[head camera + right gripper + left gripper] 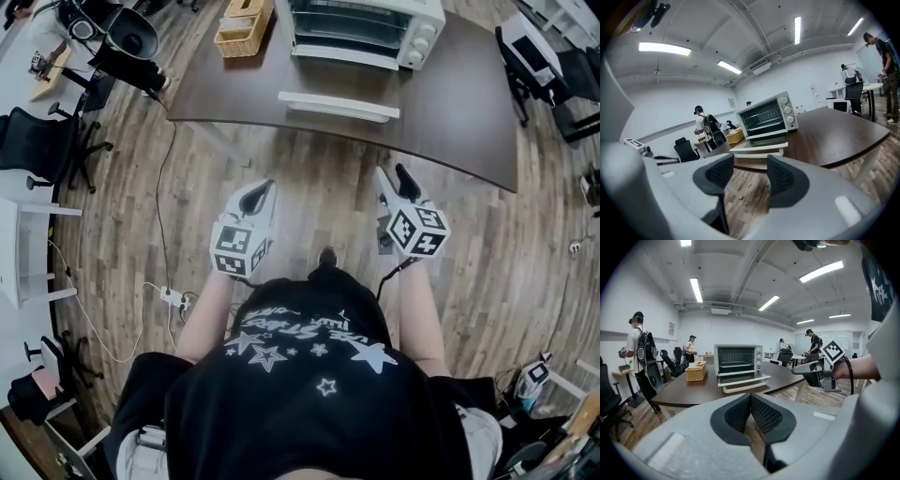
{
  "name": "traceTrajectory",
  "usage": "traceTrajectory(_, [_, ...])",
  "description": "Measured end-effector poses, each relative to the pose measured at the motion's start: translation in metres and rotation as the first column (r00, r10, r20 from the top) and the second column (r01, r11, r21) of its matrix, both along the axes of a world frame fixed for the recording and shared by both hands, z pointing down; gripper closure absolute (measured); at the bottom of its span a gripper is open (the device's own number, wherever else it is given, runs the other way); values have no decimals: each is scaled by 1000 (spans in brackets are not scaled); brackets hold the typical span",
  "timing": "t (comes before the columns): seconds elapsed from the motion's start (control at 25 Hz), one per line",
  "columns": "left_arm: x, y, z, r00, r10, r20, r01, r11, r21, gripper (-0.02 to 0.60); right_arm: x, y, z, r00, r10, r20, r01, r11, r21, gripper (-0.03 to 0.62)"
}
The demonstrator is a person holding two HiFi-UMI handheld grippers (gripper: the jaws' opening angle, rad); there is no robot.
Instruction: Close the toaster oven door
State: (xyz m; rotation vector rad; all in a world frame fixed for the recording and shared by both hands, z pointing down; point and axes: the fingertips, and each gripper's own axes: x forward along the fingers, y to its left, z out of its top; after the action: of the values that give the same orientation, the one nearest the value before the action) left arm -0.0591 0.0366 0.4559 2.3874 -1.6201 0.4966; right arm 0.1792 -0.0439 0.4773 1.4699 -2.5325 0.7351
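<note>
A white toaster oven [366, 28] stands at the far side of a dark brown table [459, 112]. Its door [337, 106] hangs open, folded down flat toward me with the handle at the front. Both grippers are held over the floor short of the table edge, touching nothing. The left gripper [265, 190] is shut, its pads meeting with nothing between them. The right gripper [394, 176] is open and empty. The left gripper view shows the oven [738, 359], its open door [743, 380] and the right gripper [811, 371]. In the right gripper view the oven [768, 117] and door [759, 149] lie straight ahead.
A wicker basket [244, 28] sits on the table left of the oven. Black office chairs [47, 141] and a white desk stand at the left. A cable and power strip [173, 298] lie on the wood floor. Several people [640, 352] stand in the room behind.
</note>
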Motion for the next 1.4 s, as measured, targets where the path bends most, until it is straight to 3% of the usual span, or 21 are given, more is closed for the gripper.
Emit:
traceTrajectory(0.28, [10, -26, 4, 999, -46, -12, 46, 999, -12, 571, 18, -37, 21, 1000, -10, -16, 9, 999, -34, 368])
traceTrajectory(0.56, [-3, -49, 13, 995, -99, -21, 99, 994, -39, 571, 20, -60, 38, 1000, 5, -27, -7, 998, -61, 368])
traceTrajectory(0.72, [-9, -67, 21, 995, -102, -25, 100, 994, -52, 571, 15, -78, 41, 1000, 19, -23, -20, 999, -46, 368])
traceTrajectory(1.4, [-39, -157, 45, 996, -78, -47, 72, 990, -120, 571, -3, -146, 93, 978, 95, -188, -127, 977, -168, 368])
